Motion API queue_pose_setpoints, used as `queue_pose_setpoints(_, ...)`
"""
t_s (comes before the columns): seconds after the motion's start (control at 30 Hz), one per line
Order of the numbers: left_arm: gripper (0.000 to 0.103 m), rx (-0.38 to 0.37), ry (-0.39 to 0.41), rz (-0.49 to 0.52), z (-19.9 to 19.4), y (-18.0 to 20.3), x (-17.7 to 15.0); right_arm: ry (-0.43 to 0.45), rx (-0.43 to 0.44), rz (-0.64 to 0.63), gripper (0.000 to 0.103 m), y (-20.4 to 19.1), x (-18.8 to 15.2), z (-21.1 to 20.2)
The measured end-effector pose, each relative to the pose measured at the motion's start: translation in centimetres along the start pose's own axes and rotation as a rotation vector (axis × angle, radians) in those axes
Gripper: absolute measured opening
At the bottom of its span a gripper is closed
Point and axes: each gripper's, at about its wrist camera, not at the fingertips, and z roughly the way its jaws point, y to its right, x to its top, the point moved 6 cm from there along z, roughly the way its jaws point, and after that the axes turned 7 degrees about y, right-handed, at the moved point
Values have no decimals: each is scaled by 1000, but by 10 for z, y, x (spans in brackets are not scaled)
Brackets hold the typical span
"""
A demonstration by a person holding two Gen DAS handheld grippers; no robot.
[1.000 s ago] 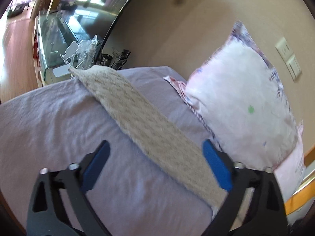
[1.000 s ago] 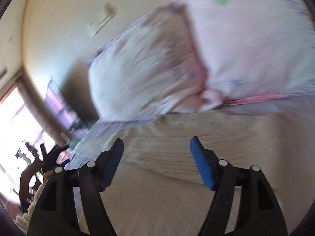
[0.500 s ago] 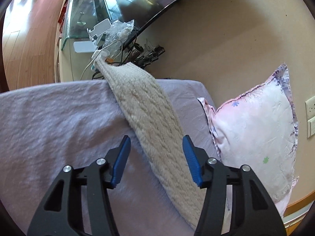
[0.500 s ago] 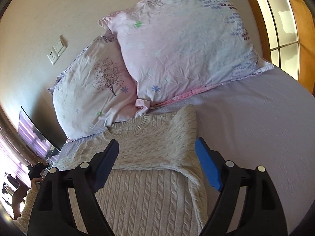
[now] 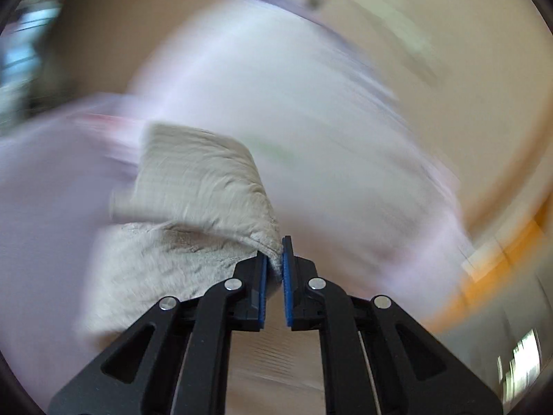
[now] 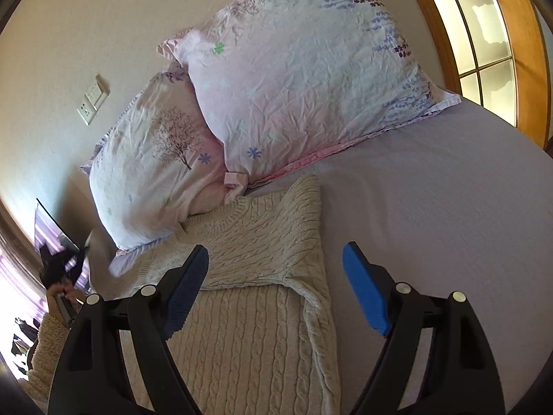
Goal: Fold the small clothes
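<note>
The left tool (image 5: 273, 263) is clamped on a fold of the cream sweater (image 5: 193, 207), its blue pads (image 5: 263, 276) pressed close together with knit pinched between them at lower centre of the left wrist view. From that pinch the sweater spreads up and to the left of the frame as a folded-over flap. The rest of this view is heavily blurred; a pale pillow (image 5: 311, 121) fills the middle and upper part, and lavender bed sheet (image 5: 41, 207) shows at the left edge.

The right tool (image 6: 276, 283) stands wide apart, gripping nothing, its blue pads (image 6: 366, 294) hovering above the sweater (image 6: 249, 311) and the bed sheet (image 6: 449, 224). The sweater lies flat on the bed in the lower centre of the right wrist view, with its sleeve folded across the chest and its collar toward two pillows. The larger pillow (image 6: 311, 69) leans over the smaller pillow (image 6: 155, 173), which has a tree print. A wall socket (image 6: 92, 103) sits at upper left, a wood-framed window (image 6: 484, 34) at upper right.
</note>
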Motion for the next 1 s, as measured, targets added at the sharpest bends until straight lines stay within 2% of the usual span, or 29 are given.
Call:
queue_pose_setpoints(0.03,16,-119,-94,49,17,47,-29,0,5,-4,82,-2,0,-2)
queue_pose_setpoints(0.07,40,-213,-198,99,29,85,-62,-3,16,-13,82,-6,-3,-4)
queue_pose_setpoints(0.1,54,-284,-300,151,36,117,-97,-8,26,-21,82,-8,-5,-6)
queue_pose_setpoints(0.13,67,-312,-351,183,38,131,-117,-15,39,-31,82,-11,-8,-11)
queue_pose_setpoints(0.17,68,-340,-412,233,34,147,-145,-20,49,-36,82,-12,-10,-16)
queue_pose_setpoints(0.23,71,-354,-463,301,16,151,-175,-30,84,-47,87,-12,-16,-30)
queue_pose_setpoints(0.27,76,-344,-465,324,3,145,-181,-34,97,-48,92,-11,-19,-37)
queue_pose_setpoints(0.4,80,-285,-434,364,-64,101,-187,-103,223,-45,92,-3,-46,-72)
queue_pose_setpoints(0.5,82,-244,-410,339,-125,56,-186,-188,300,-41,92,2,-73,-91)
queue_pose_setpoints(0.6,85,-222,-421,238,-175,9,-201,-308,379,-5,91,7,-106,-107)
queue_pose_setpoints(0.67,85,-221,-448,169,-194,-14,-215,-382,428,10,83,9,-130,-117)
queue_pose_setpoints(0.77,85,-193,-483,120,-206,-38,-240,-471,423,57,70,21,-158,-119)
queue_pose_setpoints(0.8,84,-192,-492,105,-205,-42,-245,-490,416,76,69,24,-166,-118)
queue_pose_setpoints(0.9,83,-200,-534,57,-187,-47,-262,-509,408,152,60,33,-183,-108)
queue_pose_setpoints(1.0,77,-217,-574,26,-178,-49,-280,-502,463,201,50,29,-193,-100)
